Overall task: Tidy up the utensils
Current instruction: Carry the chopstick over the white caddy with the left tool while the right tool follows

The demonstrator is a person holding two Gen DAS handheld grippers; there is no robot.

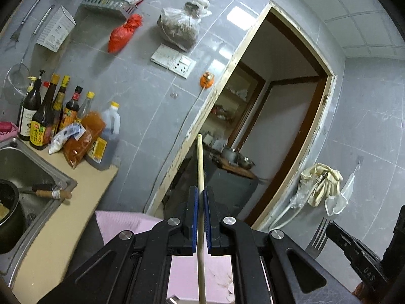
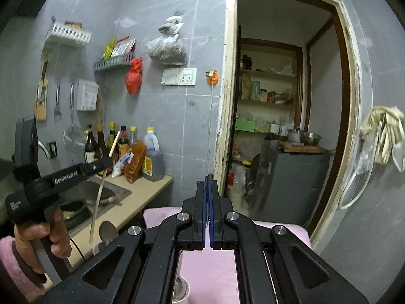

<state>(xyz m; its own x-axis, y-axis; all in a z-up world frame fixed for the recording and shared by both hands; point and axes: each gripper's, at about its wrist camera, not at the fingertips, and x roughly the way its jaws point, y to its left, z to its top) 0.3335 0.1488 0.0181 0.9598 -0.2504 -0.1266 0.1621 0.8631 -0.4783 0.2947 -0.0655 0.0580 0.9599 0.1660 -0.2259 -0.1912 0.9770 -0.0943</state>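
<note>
My left gripper point(image 1: 201, 195) is shut on a single pale wooden chopstick point(image 1: 200, 162) that runs upright between its blue pads; it also shows in the right wrist view point(image 2: 104, 167), raised above the sink with the chopstick point(image 2: 97, 202) hanging through it. My right gripper point(image 2: 208, 185) is shut on a metal fork, seen edge-on as thin tines point(image 2: 209, 176) between the pads. In the left wrist view the fork point(image 1: 317, 238) sticks up from the right gripper point(image 1: 336, 230) at the lower right. A metal spoon point(image 2: 108, 231) stands in a cup at the lower left.
A steel sink point(image 1: 30, 167) with a dark pot point(image 1: 7, 210) and a knife point(image 1: 48, 192) lies left. Sauce bottles point(image 1: 50, 116) line the beige counter point(image 1: 63, 228). A pink cloth point(image 2: 210, 266) lies below the grippers. An open doorway point(image 2: 278, 116) lies ahead. Gloves point(image 2: 384, 134) hang right.
</note>
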